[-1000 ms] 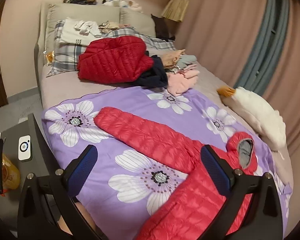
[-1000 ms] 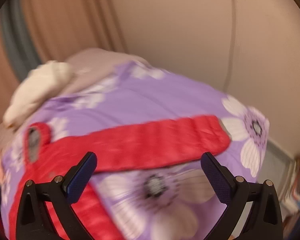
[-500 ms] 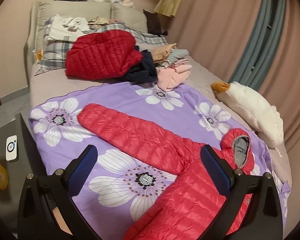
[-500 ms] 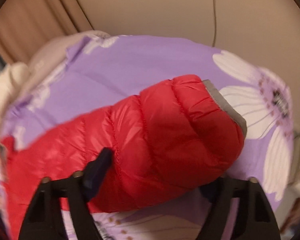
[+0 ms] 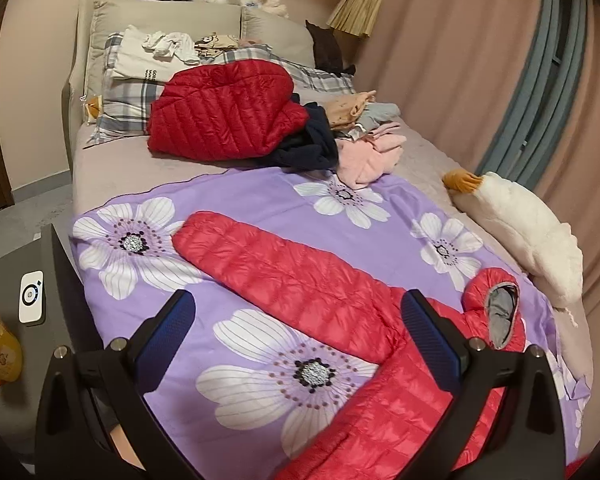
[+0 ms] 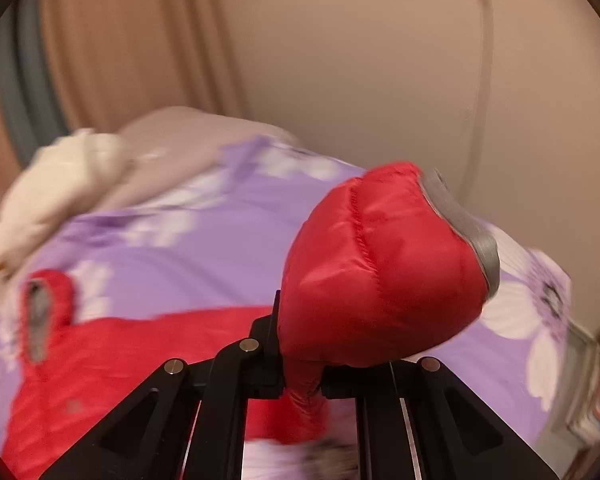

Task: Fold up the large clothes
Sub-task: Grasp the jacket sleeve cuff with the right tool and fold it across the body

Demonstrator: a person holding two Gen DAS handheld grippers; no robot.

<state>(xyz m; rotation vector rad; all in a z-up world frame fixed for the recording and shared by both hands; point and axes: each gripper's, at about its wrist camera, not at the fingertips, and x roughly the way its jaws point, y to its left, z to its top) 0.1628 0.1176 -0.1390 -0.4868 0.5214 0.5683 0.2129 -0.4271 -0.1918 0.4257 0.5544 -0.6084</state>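
A red puffy hooded jacket (image 5: 320, 292) lies spread on a purple flowered sheet (image 5: 260, 200) on the bed. One sleeve stretches toward the left and the hood (image 5: 496, 308) lies at the right. My left gripper (image 5: 300, 320) is open and empty, held above the sheet near that sleeve. My right gripper (image 6: 300, 376) is shut on the jacket's other sleeve (image 6: 380, 272) near its grey cuff and holds it lifted off the sheet. The jacket body (image 6: 120, 352) and hood lie below to the left in the right wrist view.
A second red jacket (image 5: 224, 112) and a pile of clothes (image 5: 360, 136) lie at the head of the bed by the pillows. A white plush goose (image 5: 520, 232) lies along the right edge. A dark bedside table (image 5: 20, 280) stands at the left.
My right gripper closed on the sleeve end and lifted it off the sheet. My left gripper stayed open and shifted only slightly.
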